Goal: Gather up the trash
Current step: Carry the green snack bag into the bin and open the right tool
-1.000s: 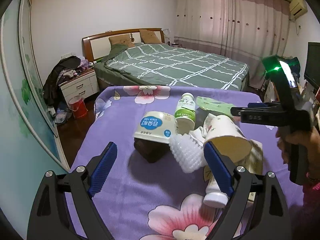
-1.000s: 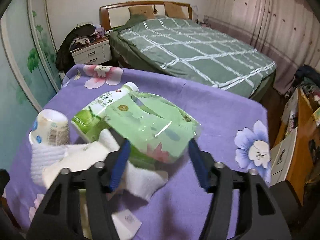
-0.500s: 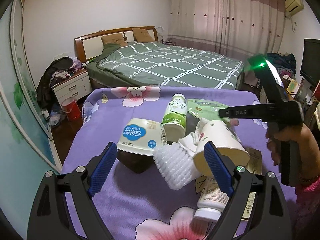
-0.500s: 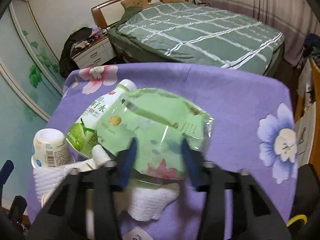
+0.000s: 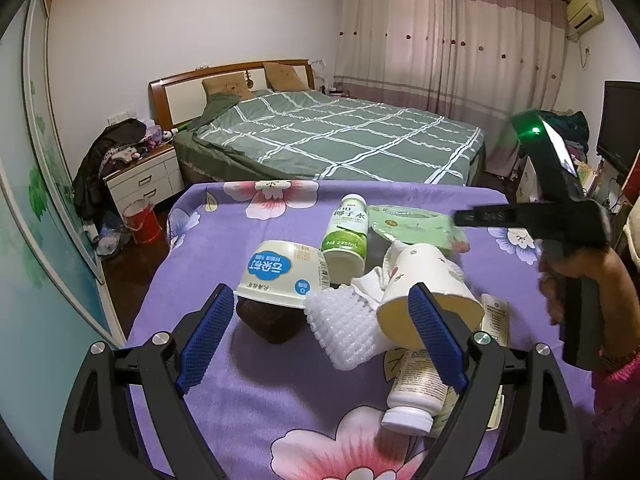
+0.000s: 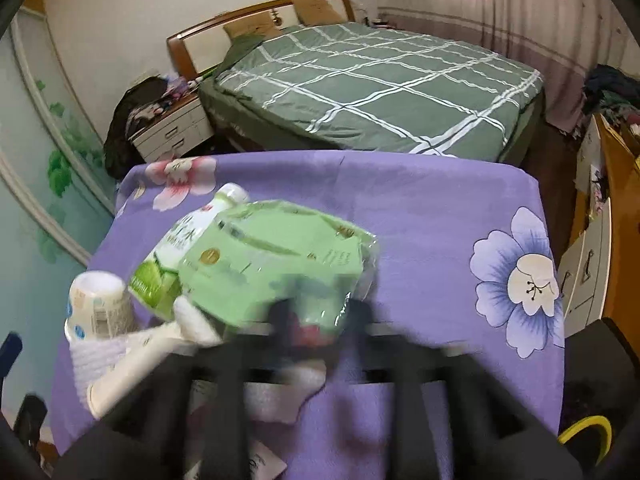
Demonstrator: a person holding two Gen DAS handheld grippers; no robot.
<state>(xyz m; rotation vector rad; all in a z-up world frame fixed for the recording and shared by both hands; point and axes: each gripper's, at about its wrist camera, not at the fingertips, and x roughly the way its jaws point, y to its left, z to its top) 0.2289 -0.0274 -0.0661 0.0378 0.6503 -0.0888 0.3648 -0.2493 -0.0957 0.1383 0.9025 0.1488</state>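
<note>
A heap of trash sits on the purple floral tablecloth, and the step in hand looks like the first pick: the right gripper is at the soft green plastic wipes packet, which rests on top of the pile's far side. In the right wrist view the fingers are smeared by motion blur, so they seem to be drawn close on the packet's near edge at about six o'clock, but I cannot tell whether they pinch it or merely stand beside it. From the left wrist view the same packet lies at roughly one o'clock from the pile's centre, with the right tool's black finger reaching in over it from three o'clock. The left gripper hovers with its blue-padded jaws spread wide and holds nothing; between them lie the upturned white paper bowl with a blue label, tipped over a dark brown lump, and a white foam net sleeve. At twelve o'clock stands the green-and-white coconut water bottle; toward three o'clock lies a white paper cup on its side, and at five o'clock a white plastic bottle. The next move likely calls for a firm pinch on the slippery packet and a clean lift clear of the bottle and crumpled white tissue it touches, without toppling the heap.
</note>
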